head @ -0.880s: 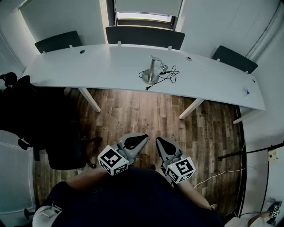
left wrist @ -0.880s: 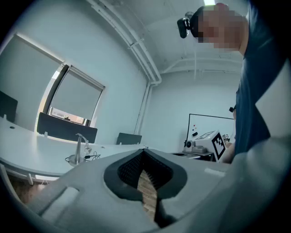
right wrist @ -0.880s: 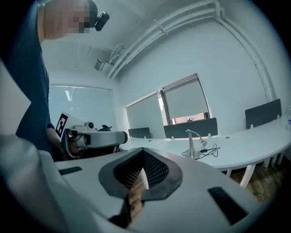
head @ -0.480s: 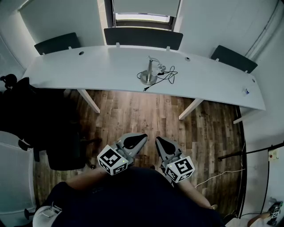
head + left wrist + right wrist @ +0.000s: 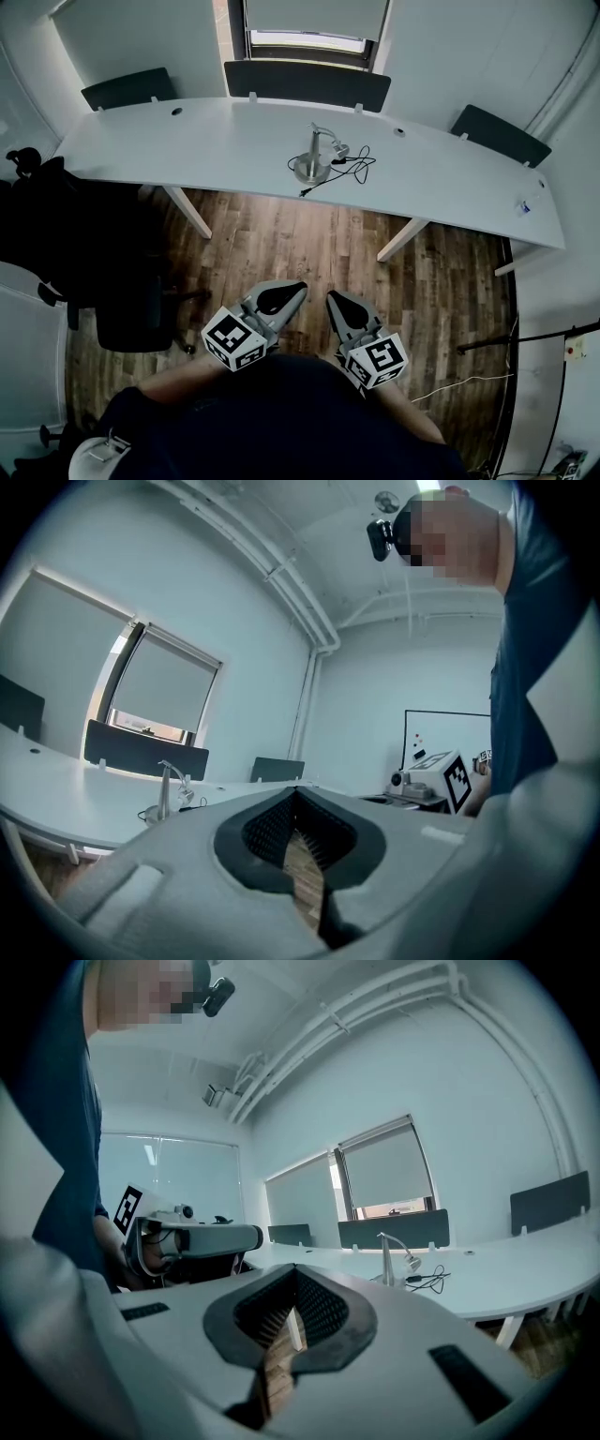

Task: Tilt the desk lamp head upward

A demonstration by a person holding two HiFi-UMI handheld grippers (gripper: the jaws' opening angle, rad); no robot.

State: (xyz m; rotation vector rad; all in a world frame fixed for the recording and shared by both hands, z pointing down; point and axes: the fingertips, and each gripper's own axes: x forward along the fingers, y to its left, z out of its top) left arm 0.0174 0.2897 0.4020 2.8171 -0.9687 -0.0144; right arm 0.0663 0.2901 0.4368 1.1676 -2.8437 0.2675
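Note:
A small silver desk lamp stands near the middle of the long white desk, its head drooping to the right over a black cord. The lamp also shows far off in the left gripper view as a thin lamp and in the right gripper view as a lamp. My left gripper and right gripper are held close to my body over the wooden floor, far short of the desk. Both are shut with nothing between the jaws.
Dark partition panels line the desk's far edge under a window. A black office chair stands at the left. White desk legs reach the wooden floor between me and the desk. A cable lies at the right.
The view has shifted slightly, so the desk and lamp sit a touch lower and closer. Both grippers stay shut and close to my body.

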